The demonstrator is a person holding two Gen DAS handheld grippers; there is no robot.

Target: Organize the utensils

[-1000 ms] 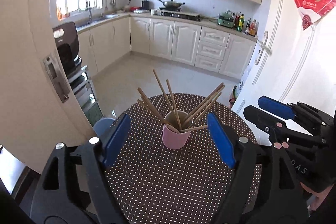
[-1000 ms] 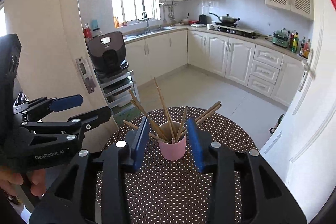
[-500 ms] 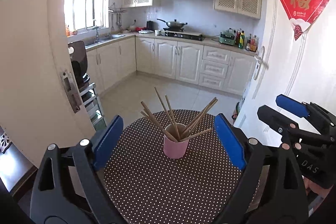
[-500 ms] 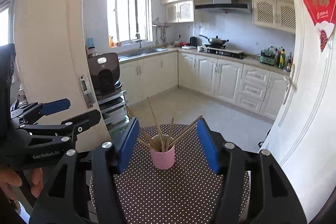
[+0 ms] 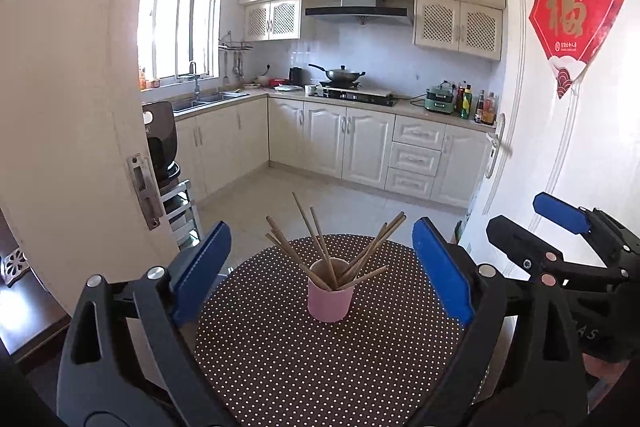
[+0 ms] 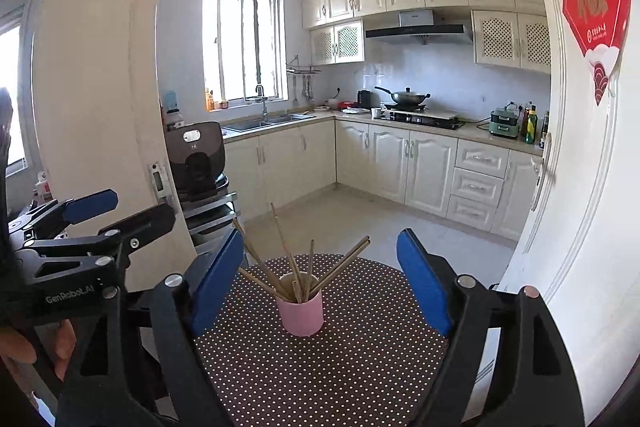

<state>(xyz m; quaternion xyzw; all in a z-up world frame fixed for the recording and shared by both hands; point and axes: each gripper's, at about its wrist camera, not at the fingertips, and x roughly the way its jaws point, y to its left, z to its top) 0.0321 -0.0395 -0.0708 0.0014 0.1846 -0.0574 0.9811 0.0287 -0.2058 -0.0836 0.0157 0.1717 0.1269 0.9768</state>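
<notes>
A pink cup (image 5: 330,301) stands on a round table with a brown polka-dot cloth (image 5: 320,367). Several wooden chopsticks (image 5: 320,247) stand fanned out in it. My left gripper (image 5: 320,267) is open and empty, pulled back above the table with the cup between its blue pads. The right gripper shows at that view's right edge (image 5: 540,223). In the right wrist view the cup (image 6: 301,311) and chopsticks (image 6: 292,263) sit between the pads of my open, empty right gripper (image 6: 320,275). The left gripper shows at the left there (image 6: 112,211).
The table stands in a doorway to a kitchen. A white door (image 5: 560,147) with a red decoration (image 5: 572,15) is to the right, a door frame (image 5: 80,147) to the left. A black appliance on a rack (image 6: 198,163) stands beyond the frame.
Both grippers have pulled back and up from the cup. The right gripper's jaws have opened wider. The cup and chopsticks have not moved.
</notes>
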